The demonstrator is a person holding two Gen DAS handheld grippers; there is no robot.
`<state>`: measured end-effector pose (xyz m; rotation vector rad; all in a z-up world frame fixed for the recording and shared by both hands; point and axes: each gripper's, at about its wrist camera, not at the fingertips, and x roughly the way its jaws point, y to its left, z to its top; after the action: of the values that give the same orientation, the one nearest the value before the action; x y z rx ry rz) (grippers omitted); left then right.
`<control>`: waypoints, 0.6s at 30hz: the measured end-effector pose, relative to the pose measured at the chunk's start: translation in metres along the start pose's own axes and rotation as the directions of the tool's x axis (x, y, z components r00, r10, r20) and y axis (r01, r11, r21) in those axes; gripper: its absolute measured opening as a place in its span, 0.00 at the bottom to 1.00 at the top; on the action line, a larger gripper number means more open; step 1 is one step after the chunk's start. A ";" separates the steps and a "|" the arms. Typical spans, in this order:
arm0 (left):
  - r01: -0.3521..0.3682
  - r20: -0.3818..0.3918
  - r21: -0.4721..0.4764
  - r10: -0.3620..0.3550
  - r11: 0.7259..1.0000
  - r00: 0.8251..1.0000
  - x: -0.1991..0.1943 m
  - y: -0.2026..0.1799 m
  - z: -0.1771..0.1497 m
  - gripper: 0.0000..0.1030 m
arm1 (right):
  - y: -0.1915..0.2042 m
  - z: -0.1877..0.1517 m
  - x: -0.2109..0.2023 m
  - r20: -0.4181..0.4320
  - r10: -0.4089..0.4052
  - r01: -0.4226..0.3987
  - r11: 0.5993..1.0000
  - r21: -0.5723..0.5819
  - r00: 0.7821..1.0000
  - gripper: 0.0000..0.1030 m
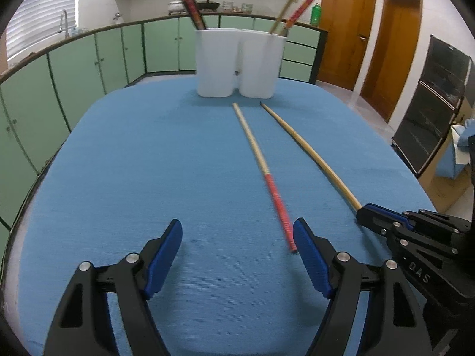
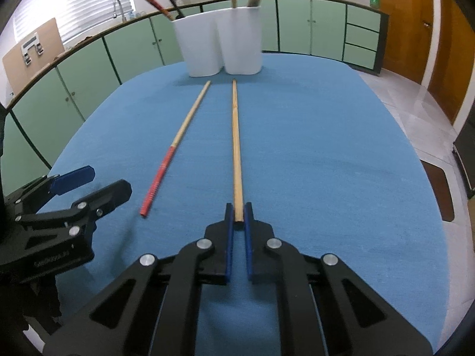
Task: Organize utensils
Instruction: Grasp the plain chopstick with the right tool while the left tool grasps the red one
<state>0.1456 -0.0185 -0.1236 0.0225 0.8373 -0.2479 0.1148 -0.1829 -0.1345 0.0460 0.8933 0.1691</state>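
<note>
A white two-compartment holder stands at the far end of the blue table, with several chopsticks in it; it also shows in the right wrist view. A red-handled chopstick lies on the cloth, its red end beside my open left gripper. A plain wooden chopstick lies to its right. My right gripper is shut on the near end of that plain chopstick, low at the table. The red-handled chopstick lies between the two grippers.
Green cabinets and a counter with a sink curve behind the table. Wooden doors and a dark oven are at the right. The table's edges drop off on both sides.
</note>
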 end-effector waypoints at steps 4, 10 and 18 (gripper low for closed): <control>-0.007 -0.023 0.018 0.008 1.000 1.000 0.007 -0.011 -0.002 0.67 | -0.006 -0.001 -0.001 0.000 0.001 -0.001 1.000 0.006 1.000 0.06; -0.028 -0.053 0.023 0.029 0.999 0.998 0.015 -0.015 -0.004 0.58 | -0.011 -0.003 0.000 -0.004 0.014 -0.014 1.000 0.019 1.000 0.06; -0.067 -0.054 0.039 0.069 0.997 0.996 0.016 -0.020 -0.004 0.49 | -0.012 -0.002 0.002 -0.012 0.025 -0.025 0.999 0.020 1.000 0.06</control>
<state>0.1481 -0.0409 -0.1368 0.0927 0.8855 -0.1998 0.1163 -0.1942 -0.1386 0.0749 0.9066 0.1841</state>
